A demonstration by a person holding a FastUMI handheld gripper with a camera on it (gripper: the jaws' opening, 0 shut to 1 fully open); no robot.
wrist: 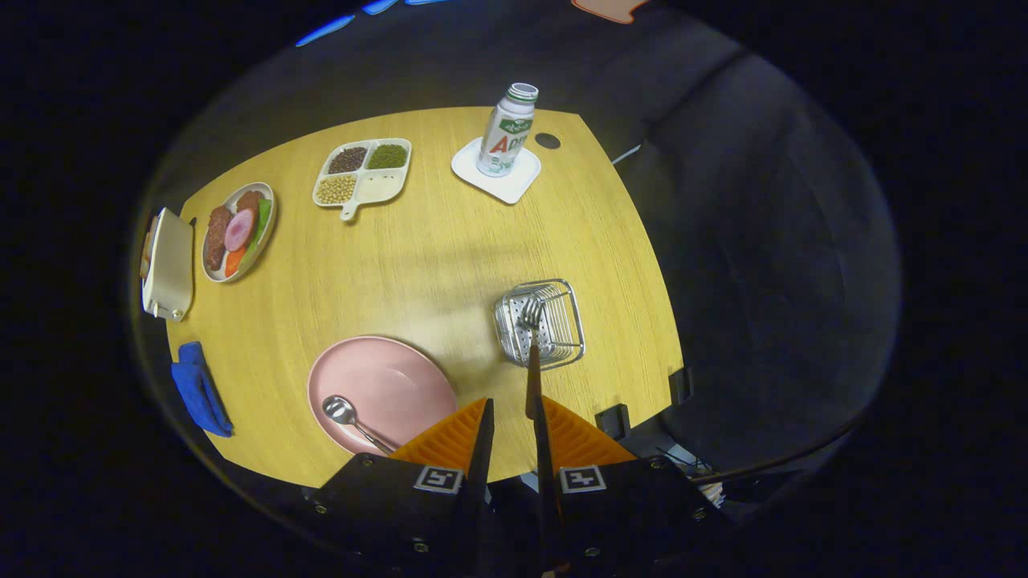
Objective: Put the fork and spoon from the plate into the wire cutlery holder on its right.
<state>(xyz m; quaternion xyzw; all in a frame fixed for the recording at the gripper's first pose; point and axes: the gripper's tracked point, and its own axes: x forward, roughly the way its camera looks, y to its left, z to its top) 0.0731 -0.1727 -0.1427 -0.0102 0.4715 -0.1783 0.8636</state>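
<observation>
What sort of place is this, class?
Probably a staged dining table in a recording booth: a wooden table, food plate, bottle. The hand-held gripper holds a fork over the wire holder.

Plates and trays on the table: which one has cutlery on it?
The pink plate, just ahead-left of the gripper, with a spoon lying on it. The oval dish holds food, the divided tray beans, the white coaster a bottle.

1. I'm looking down on a yellow wood-grain table (pixel 450 241), lit brightest in the middle.
2. Dark booth wall (pixel 450 72) way beyond the fingers, pretty dim.
3. Off the table's right edge it's all dark cloth (pixel 763 265).
4. Small black clamps (pixel 614 419) on the near edge, just right of the fingers.
</observation>
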